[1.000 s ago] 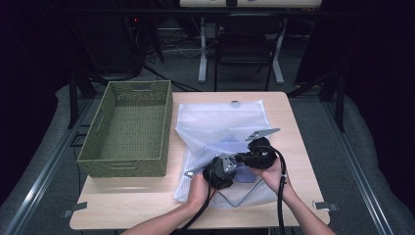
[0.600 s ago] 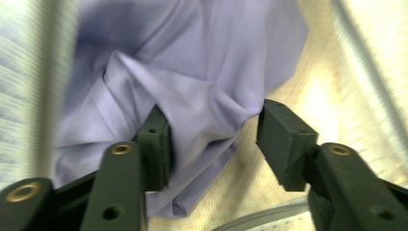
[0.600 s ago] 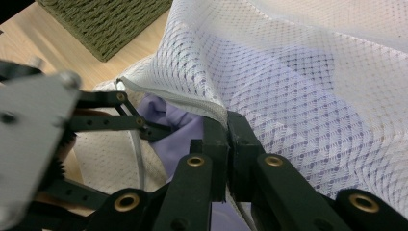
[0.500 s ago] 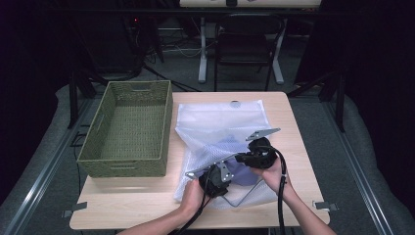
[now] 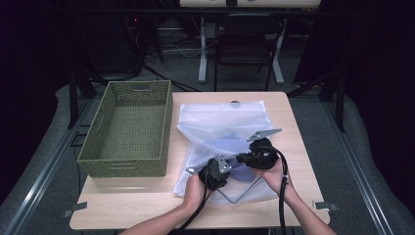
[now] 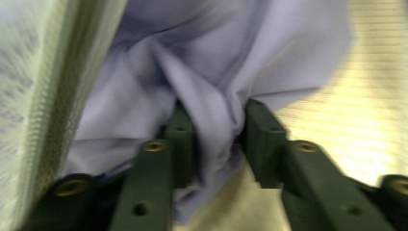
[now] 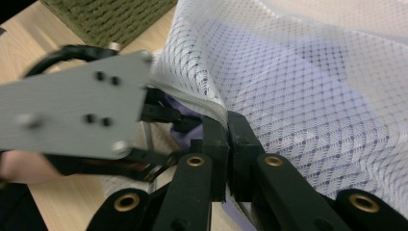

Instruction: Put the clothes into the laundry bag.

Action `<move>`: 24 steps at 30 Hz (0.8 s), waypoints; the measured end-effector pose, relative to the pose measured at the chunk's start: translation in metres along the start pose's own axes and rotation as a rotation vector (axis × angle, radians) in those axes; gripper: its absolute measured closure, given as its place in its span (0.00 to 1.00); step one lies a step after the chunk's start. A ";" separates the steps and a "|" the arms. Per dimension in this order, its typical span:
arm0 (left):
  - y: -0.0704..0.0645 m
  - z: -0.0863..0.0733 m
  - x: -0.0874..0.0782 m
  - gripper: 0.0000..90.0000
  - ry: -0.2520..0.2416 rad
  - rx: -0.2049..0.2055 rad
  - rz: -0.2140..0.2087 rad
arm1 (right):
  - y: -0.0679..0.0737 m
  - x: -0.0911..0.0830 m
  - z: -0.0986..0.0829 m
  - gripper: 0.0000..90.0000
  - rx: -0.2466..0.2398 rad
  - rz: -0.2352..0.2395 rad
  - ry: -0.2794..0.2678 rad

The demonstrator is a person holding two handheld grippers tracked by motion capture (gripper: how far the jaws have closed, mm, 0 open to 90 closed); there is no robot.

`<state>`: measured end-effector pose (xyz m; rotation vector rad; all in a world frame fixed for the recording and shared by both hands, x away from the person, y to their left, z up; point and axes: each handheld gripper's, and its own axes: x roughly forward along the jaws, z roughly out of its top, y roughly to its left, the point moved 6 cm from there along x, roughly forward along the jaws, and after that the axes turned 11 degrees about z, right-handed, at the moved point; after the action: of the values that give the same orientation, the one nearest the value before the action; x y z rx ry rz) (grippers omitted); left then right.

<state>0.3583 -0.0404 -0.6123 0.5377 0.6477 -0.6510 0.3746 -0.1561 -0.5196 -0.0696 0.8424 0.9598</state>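
At the left of the tabletop [image 5: 147, 200] an empty woven basket [image 5: 128, 129] waits — likely for the garment once it is out. The white mesh bag [image 5: 220, 122] lies flat beside it, with lilac cloth [image 6: 202, 62] at its near opening. The left hand-held gripper [image 6: 216, 139] has its jaws narrowed around a fold of that cloth, probably to draw it out. The right hand-held gripper [image 7: 226, 127] pinches the bag's hem [image 7: 192, 98] tight — holding the mouth up so the cloth can slide free.
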 end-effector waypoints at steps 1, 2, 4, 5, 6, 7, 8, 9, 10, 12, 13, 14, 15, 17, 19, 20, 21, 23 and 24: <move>-0.002 0.001 -0.006 0.67 -0.005 0.017 -0.015 | 0.000 0.001 0.000 0.98 0.001 0.000 0.002; -0.003 0.002 -0.012 0.62 -0.014 0.023 -0.020 | 0.000 0.001 -0.001 0.98 0.004 0.000 0.004; -0.005 0.004 -0.022 0.56 -0.029 0.033 -0.036 | 0.000 0.001 -0.001 0.98 -0.001 -0.001 0.005; -0.006 0.006 -0.029 0.54 -0.039 0.038 -0.043 | 0.000 0.001 -0.001 0.98 -0.002 -0.001 0.003; -0.007 0.007 -0.034 0.53 -0.049 0.042 -0.053 | 0.000 0.001 0.000 0.98 -0.004 -0.001 0.001; -0.007 0.009 -0.040 0.51 -0.059 0.046 -0.059 | -0.001 0.000 0.000 0.98 -0.003 -0.002 0.002; -0.007 0.010 -0.045 0.50 -0.068 0.049 -0.065 | -0.001 0.000 0.000 0.98 -0.001 -0.002 0.001; -0.006 0.010 -0.052 0.49 -0.078 0.052 -0.069 | -0.001 0.000 -0.001 0.98 -0.001 -0.003 0.001; -0.005 0.011 -0.055 0.48 -0.085 0.051 -0.068 | -0.001 0.000 0.000 0.98 -0.002 -0.002 0.000; 0.003 0.010 -0.065 0.46 -0.107 0.043 -0.045 | -0.001 0.000 0.000 0.98 -0.001 -0.003 -0.001; 0.008 0.009 -0.067 0.46 -0.107 0.042 -0.037 | -0.001 0.000 0.000 0.98 -0.003 -0.004 -0.003; 0.014 0.008 -0.069 0.45 -0.118 0.014 -0.022 | -0.001 0.000 0.000 0.98 -0.003 -0.004 -0.004; 0.023 0.005 -0.072 0.45 -0.113 -0.006 -0.007 | -0.001 -0.001 0.000 0.98 -0.004 -0.005 -0.005; 0.035 0.001 -0.073 0.44 -0.108 -0.026 0.026 | -0.001 -0.001 0.001 0.98 -0.007 -0.006 -0.010; 0.046 -0.004 -0.073 0.43 -0.096 -0.054 0.048 | 0.000 0.000 0.001 0.98 -0.006 -0.006 -0.008; 0.051 -0.006 -0.072 0.43 -0.088 -0.053 0.056 | 0.000 0.000 0.001 0.98 -0.005 -0.005 -0.008; 0.054 -0.008 -0.071 0.43 -0.081 -0.052 0.063 | 0.001 0.000 0.002 0.98 -0.006 -0.006 -0.009; 0.056 -0.010 -0.066 0.45 -0.061 -0.042 0.072 | 0.001 0.000 0.002 0.98 -0.007 -0.005 -0.010; 0.056 -0.011 -0.063 0.46 -0.061 -0.043 0.082 | 0.001 0.000 0.002 0.98 -0.007 -0.005 -0.012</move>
<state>0.3541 0.0283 -0.5617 0.5005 0.5784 -0.5731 0.3751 -0.1549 -0.5179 -0.0719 0.8278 0.9580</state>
